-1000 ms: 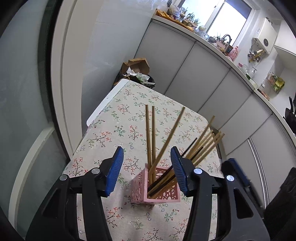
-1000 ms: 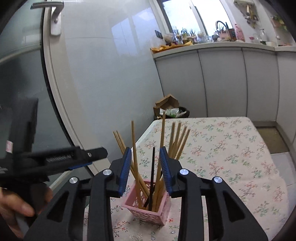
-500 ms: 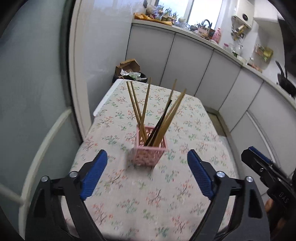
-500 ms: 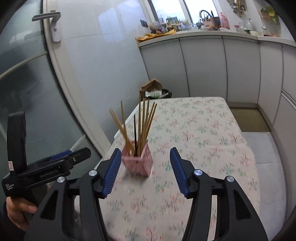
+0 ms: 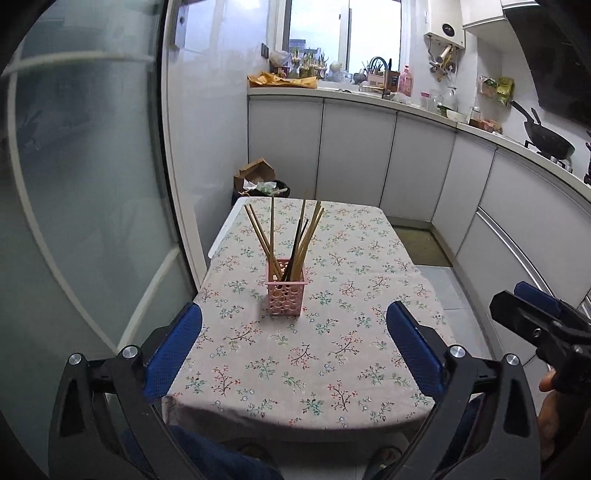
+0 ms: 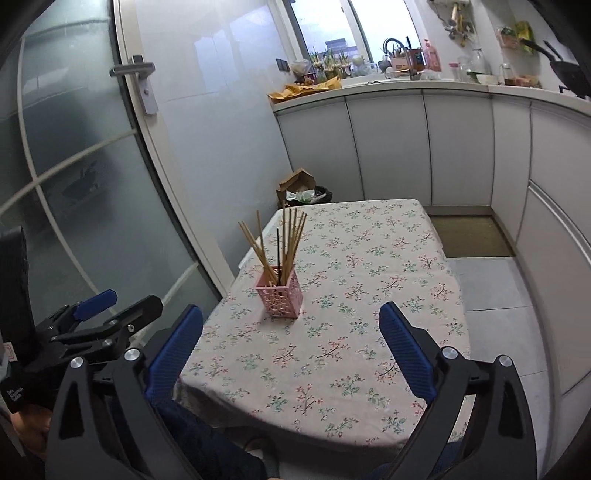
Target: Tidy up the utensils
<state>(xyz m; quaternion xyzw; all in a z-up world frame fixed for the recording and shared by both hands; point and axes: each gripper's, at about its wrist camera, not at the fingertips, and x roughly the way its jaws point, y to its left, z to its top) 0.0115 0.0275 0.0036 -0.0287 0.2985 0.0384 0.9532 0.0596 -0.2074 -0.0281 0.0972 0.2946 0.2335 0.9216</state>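
We see the pink basket [image 5: 287,287] upright near the middle of the table [image 5: 332,369], on a floral cloth, with the chopsticks [image 5: 291,236] fanned out of its top: most are pale wood and at least one is black. Our left gripper [image 5: 294,343] hangs over the near edge of the table with its blue pads [image 5: 173,347] spread wide and nothing between them; our right gripper [image 6: 291,343] is likewise wide open and empty, well short of the basket. Each camera catches the other tool: the left view shows the right gripper at its right border, with a bit of the hand beneath it, while the right view shows the left gripper low at its left border. Only the left view takes in the wok [image 5: 546,142] on the stove and the white heater [image 5: 445,33] high on the wall. Only the right view shows the door handle [image 6: 135,70] on the glass door. Both show the bin [image 5: 262,188] with a cardboard box beyond the far end of the table, and the counter [image 6: 406,83] crowded with plants and bottles by the window. White lettering runs along the left gripper's body in the right view, but it is too small for us to read.
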